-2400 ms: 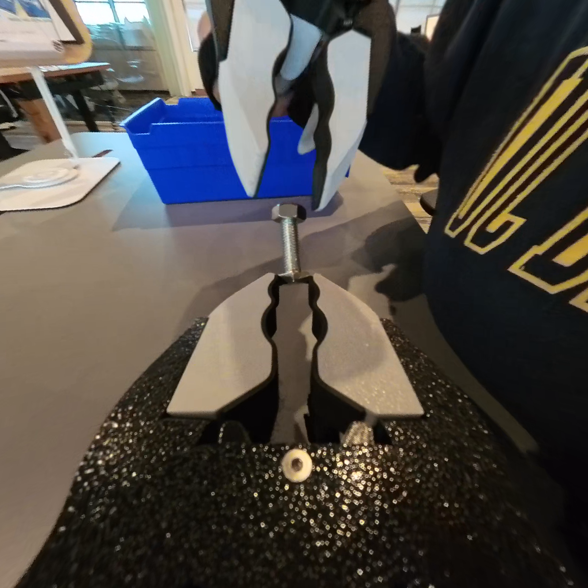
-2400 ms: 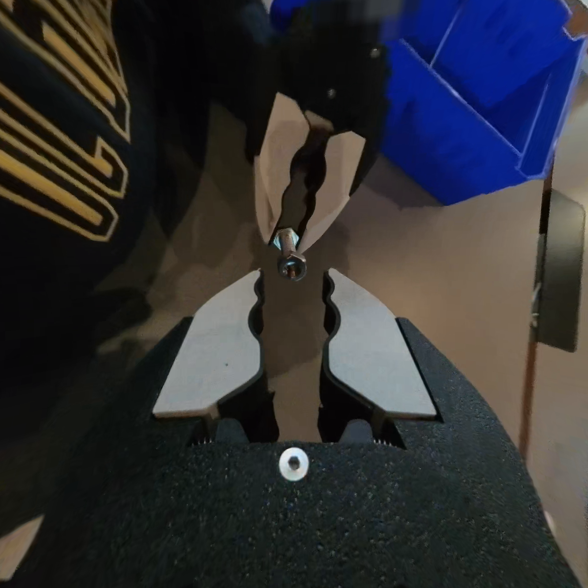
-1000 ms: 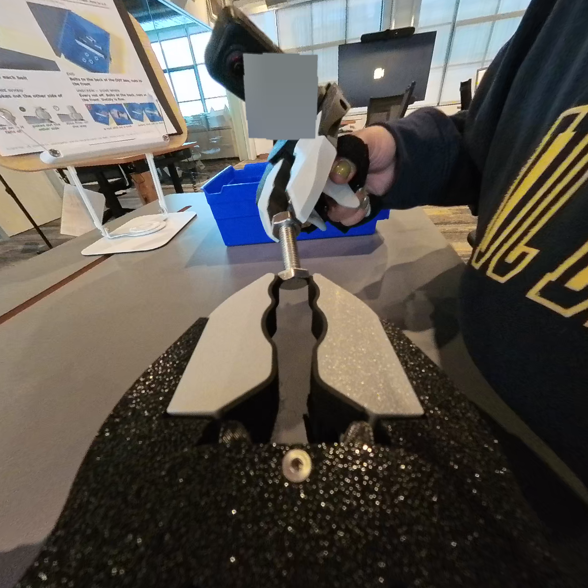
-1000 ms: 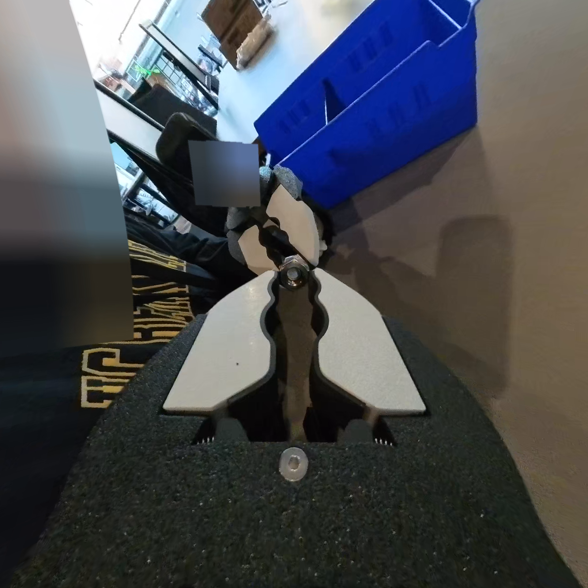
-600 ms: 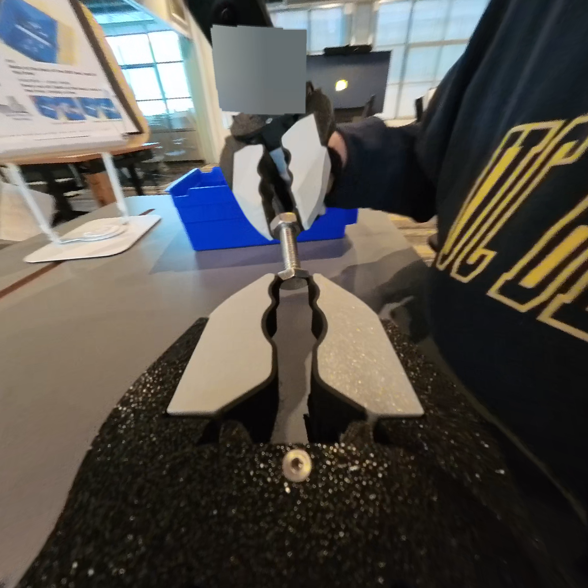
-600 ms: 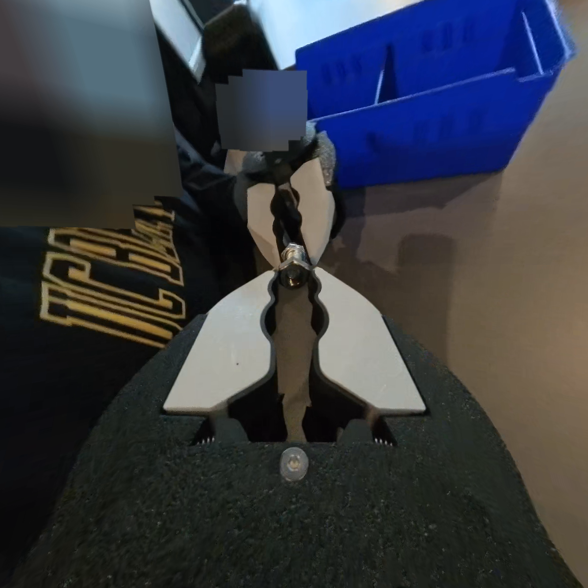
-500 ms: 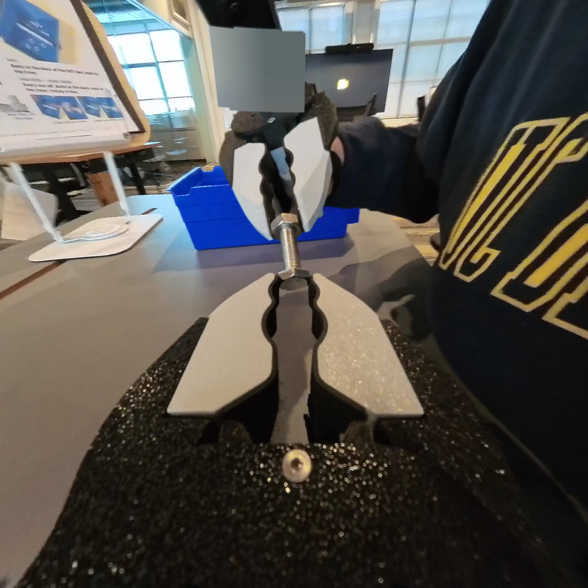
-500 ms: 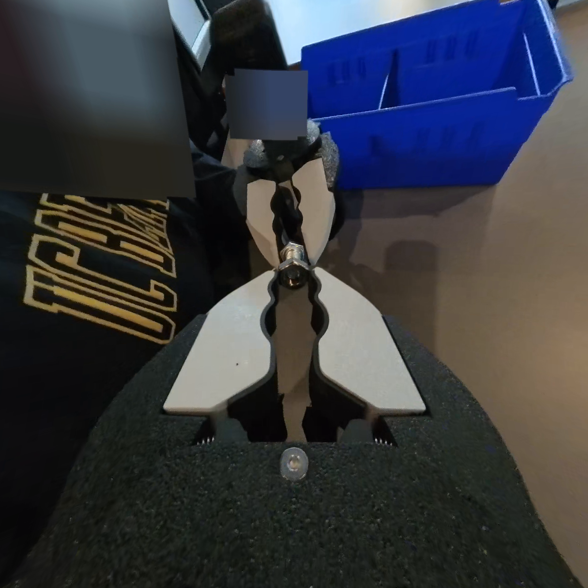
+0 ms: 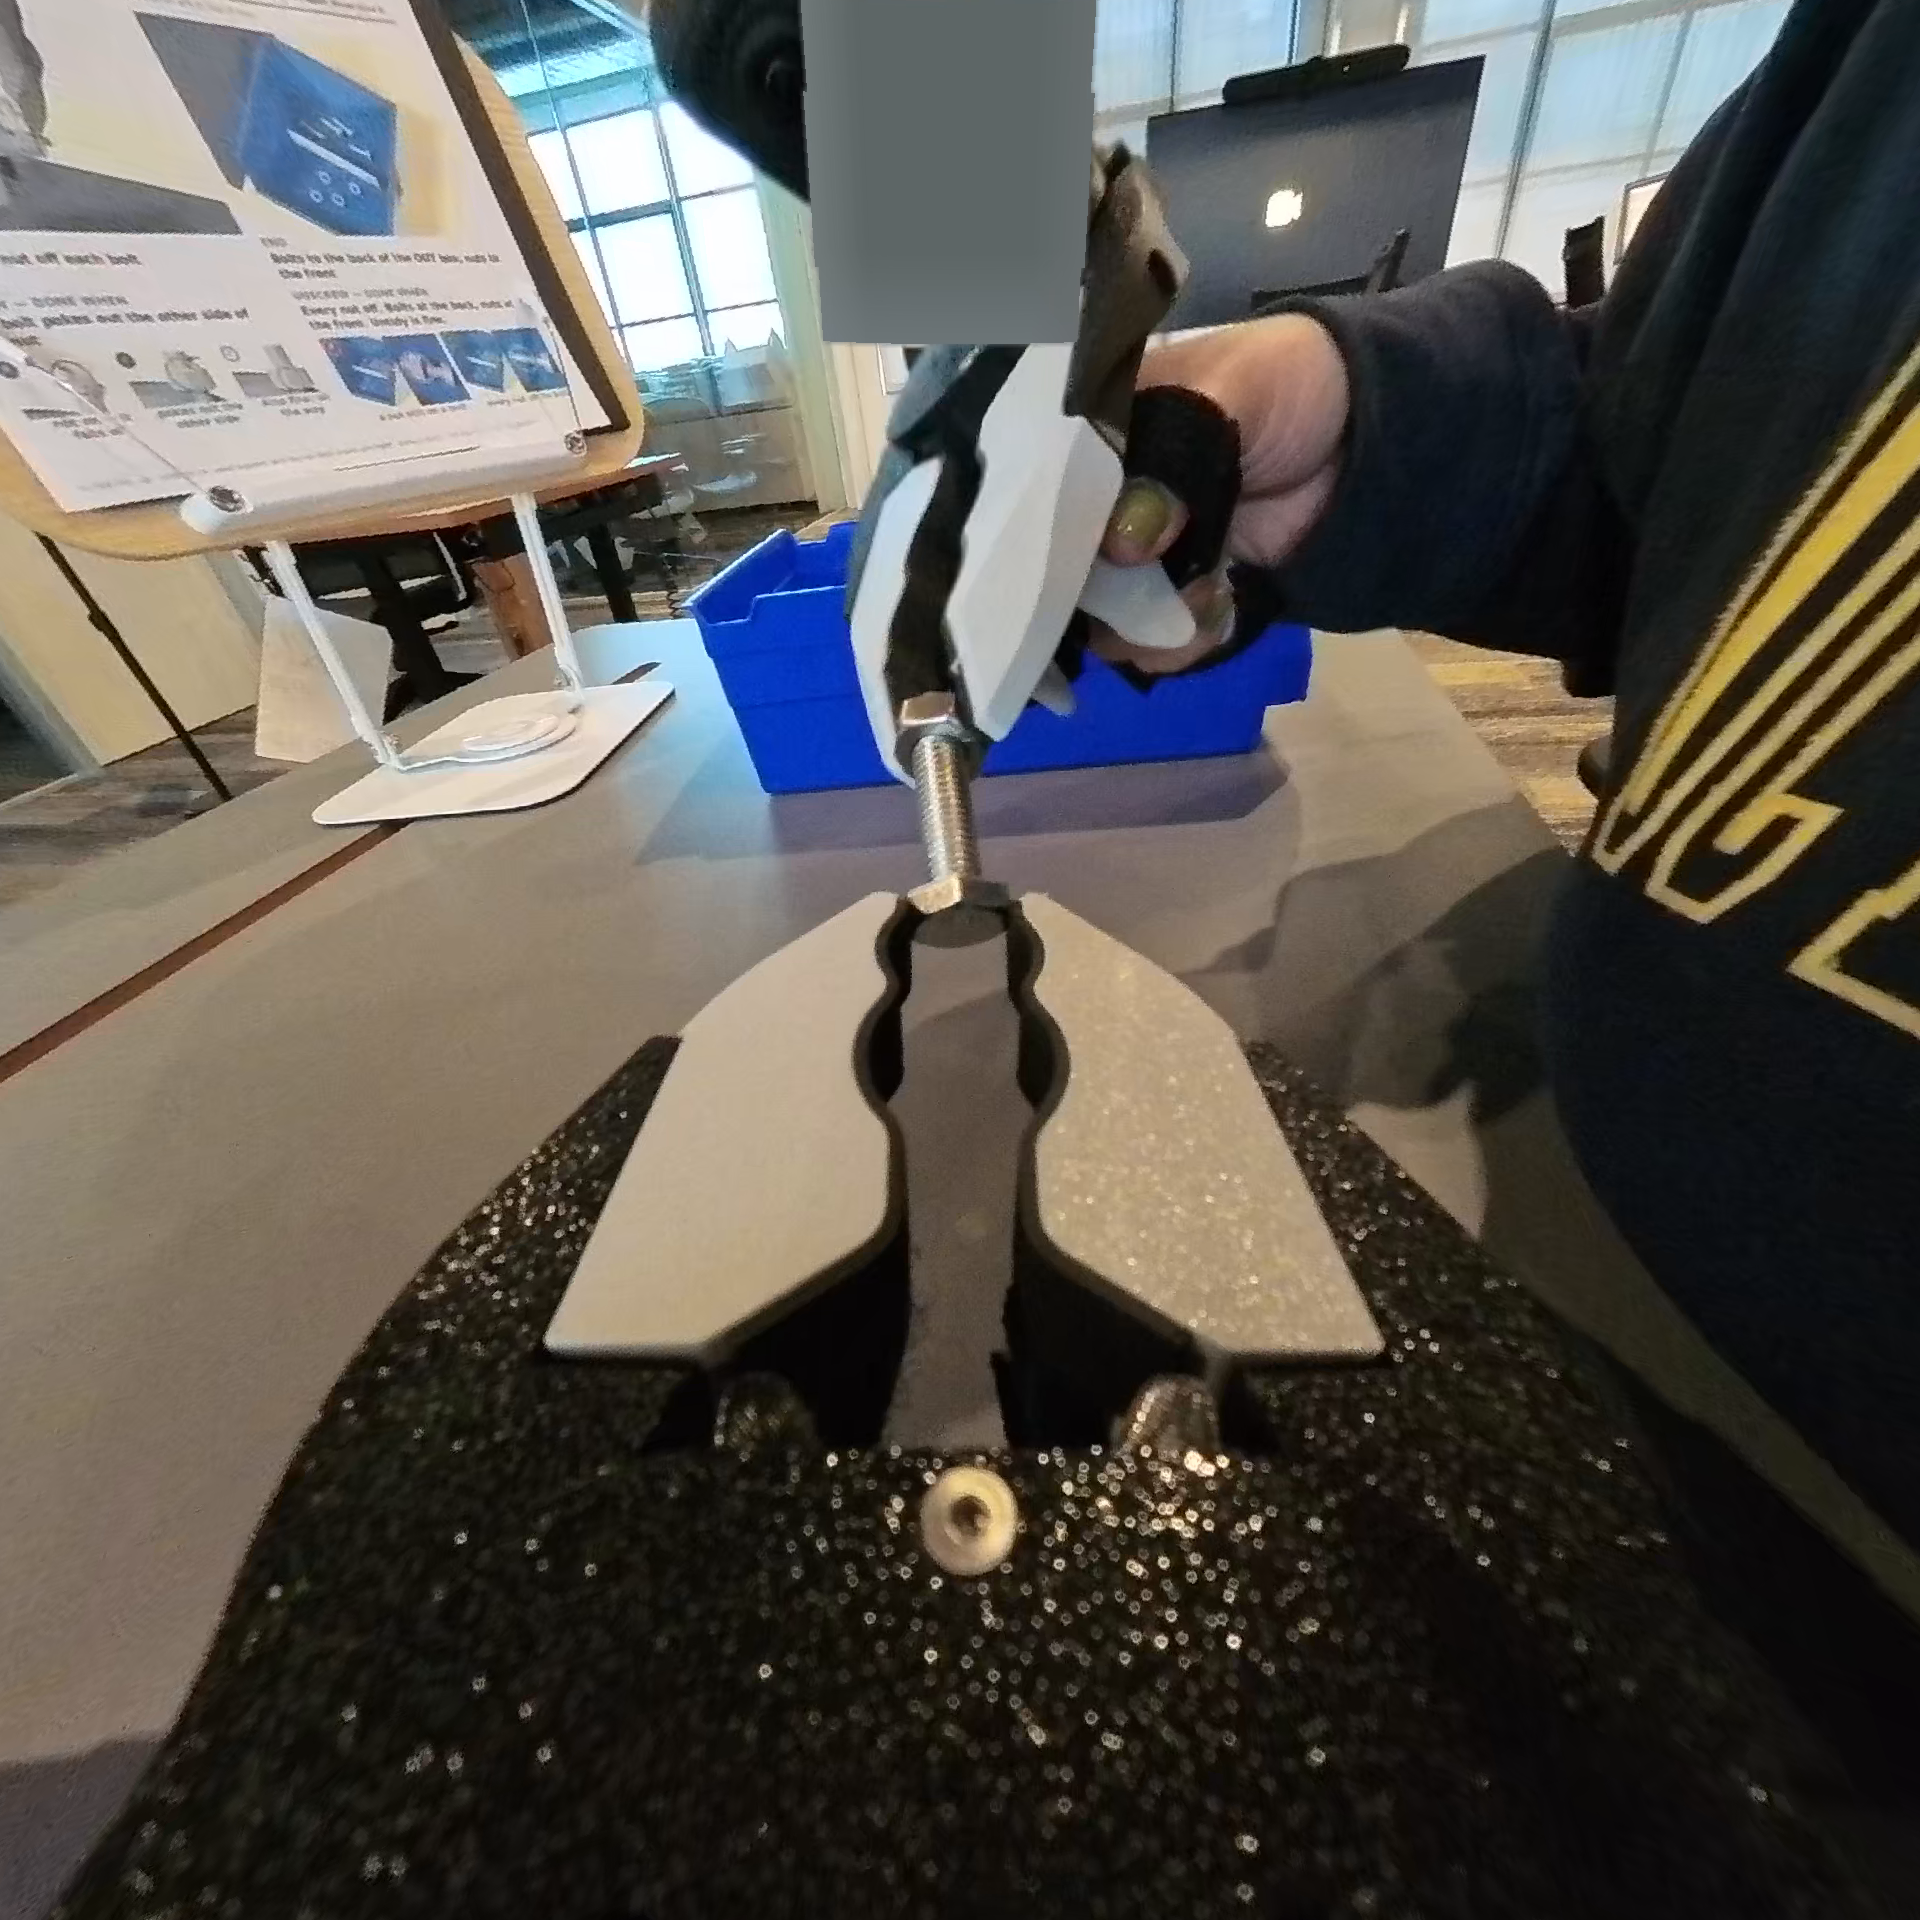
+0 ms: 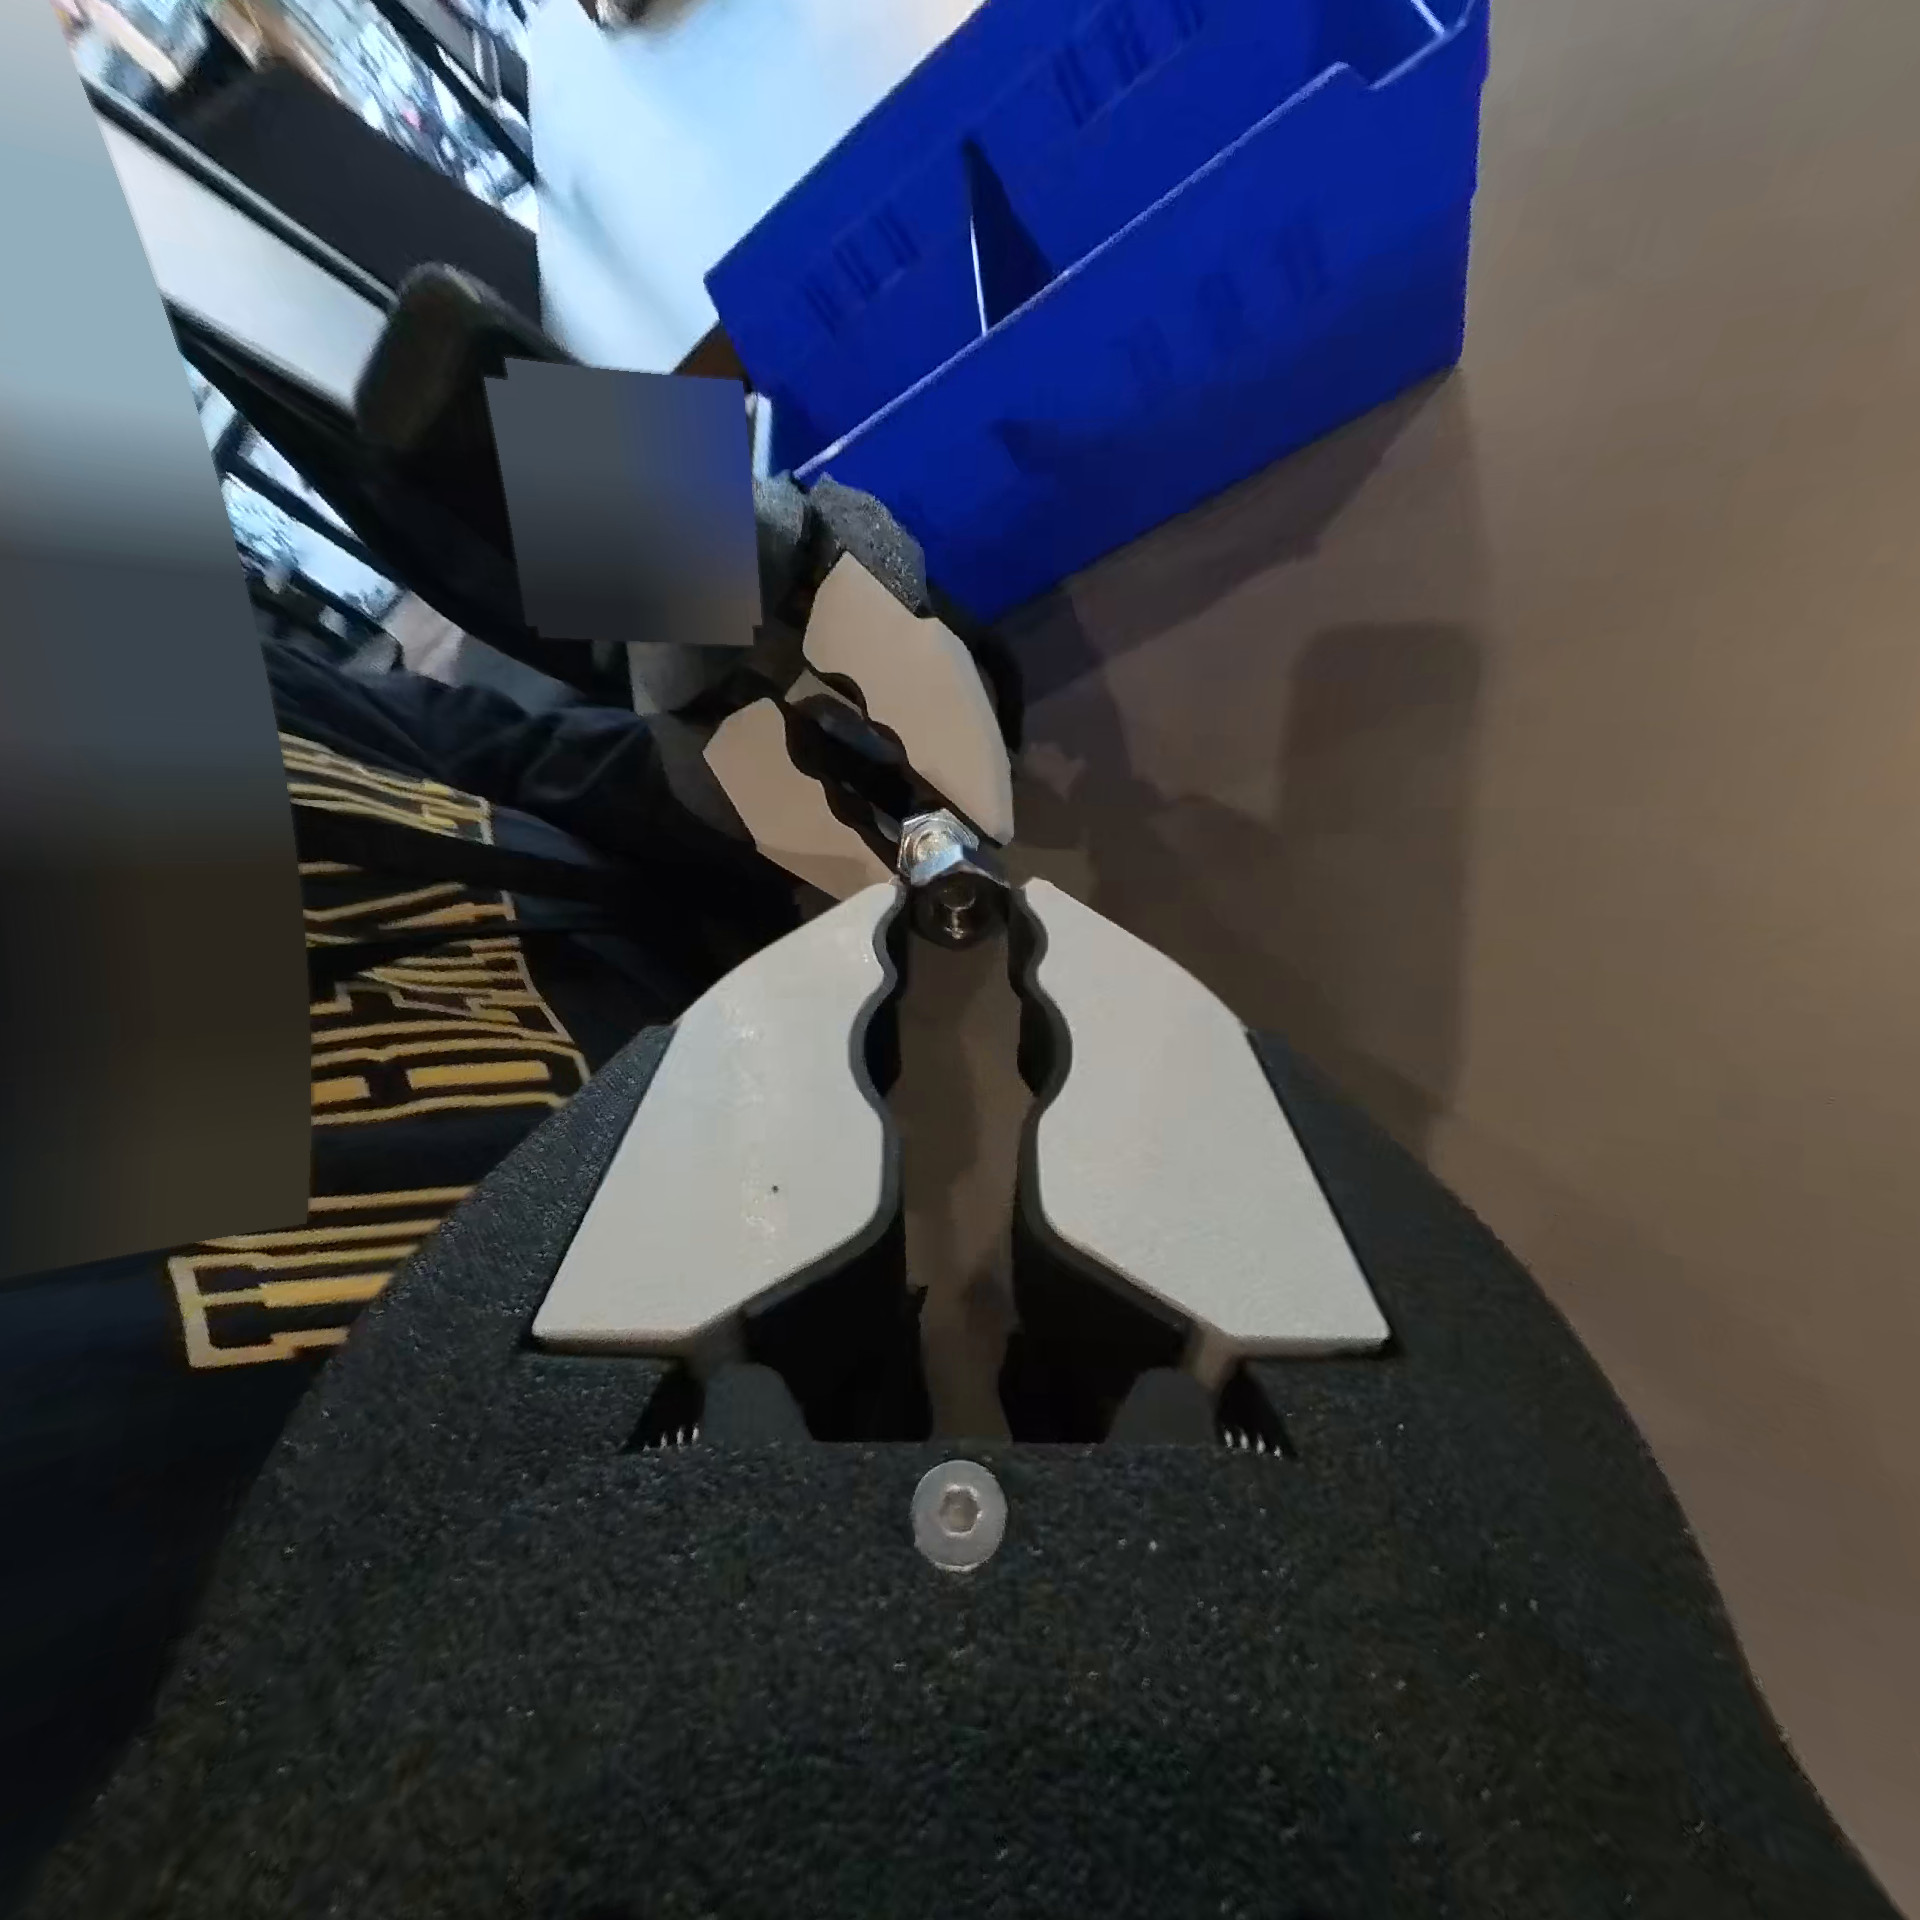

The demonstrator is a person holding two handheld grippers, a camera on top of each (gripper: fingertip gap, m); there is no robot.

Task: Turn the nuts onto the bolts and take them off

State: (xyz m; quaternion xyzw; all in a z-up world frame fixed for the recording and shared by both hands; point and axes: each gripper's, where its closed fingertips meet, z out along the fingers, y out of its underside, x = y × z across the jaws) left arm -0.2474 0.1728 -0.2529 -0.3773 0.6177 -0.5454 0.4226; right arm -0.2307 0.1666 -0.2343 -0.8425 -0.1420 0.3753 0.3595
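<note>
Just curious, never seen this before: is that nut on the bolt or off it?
On. The nut sits on the bolt, far from its head, pinched by the right hand-held gripper.

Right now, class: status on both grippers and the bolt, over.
Left gripper shut on hex piece at bolt's near end. Right gripper shut on hex piece at other end. Bolt held above table. Nothing in the way.

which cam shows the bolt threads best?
Left wrist view: the bolt runs side-on, threaded shank bare between the left tool and the right tool. Right wrist view looks almost end-on: mostly the bolt's tip and a hex part, few threads.
</note>
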